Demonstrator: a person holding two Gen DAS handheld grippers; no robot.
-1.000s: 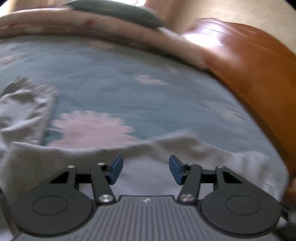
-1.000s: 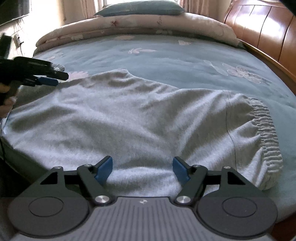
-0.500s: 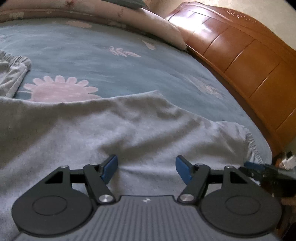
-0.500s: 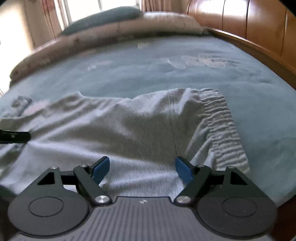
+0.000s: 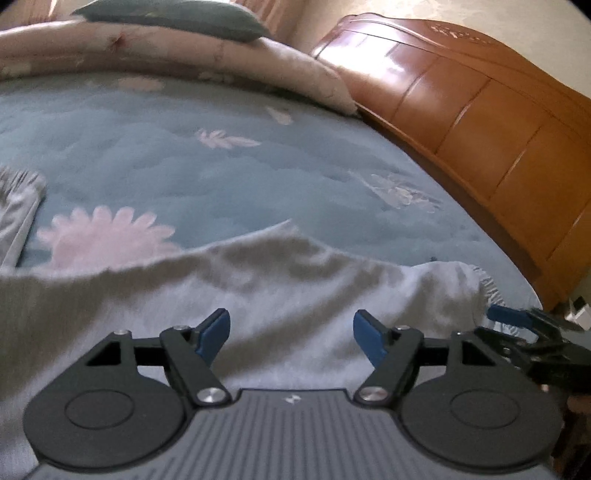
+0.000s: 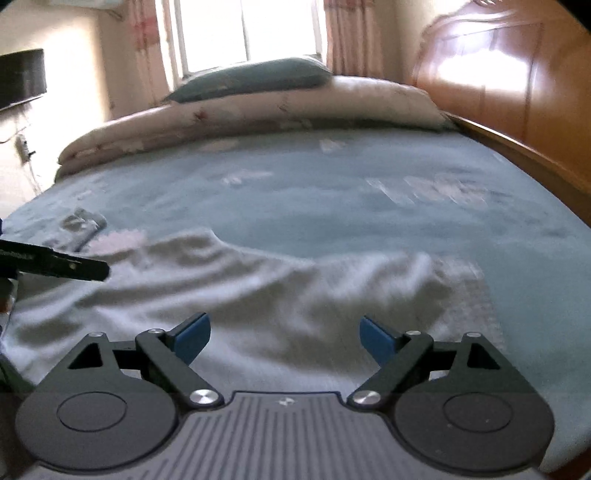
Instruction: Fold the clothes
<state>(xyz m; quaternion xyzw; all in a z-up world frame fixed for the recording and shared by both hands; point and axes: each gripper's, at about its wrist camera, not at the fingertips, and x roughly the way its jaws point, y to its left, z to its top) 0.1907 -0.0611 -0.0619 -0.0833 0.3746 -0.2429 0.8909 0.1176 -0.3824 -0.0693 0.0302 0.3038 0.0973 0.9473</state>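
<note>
Clothes (image 6: 266,306): only right view shows the window (image 6: 243,29).

A home bedroom: bed (image 6: 332,206), pillow (image 6: 255,79), wooden headboard (image 5: 480,122), curtained window (image 6: 243,33).

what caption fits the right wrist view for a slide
Right hand-held gripper opening, empty, above grey sweatpants spread on a blue floral bedspread.

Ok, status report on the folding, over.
Left tongs and right tongs both opening, nothing between the pads. Grey garment spread flat on the bed, elastic waistband toward the headboard. Nothing in the way.
</note>
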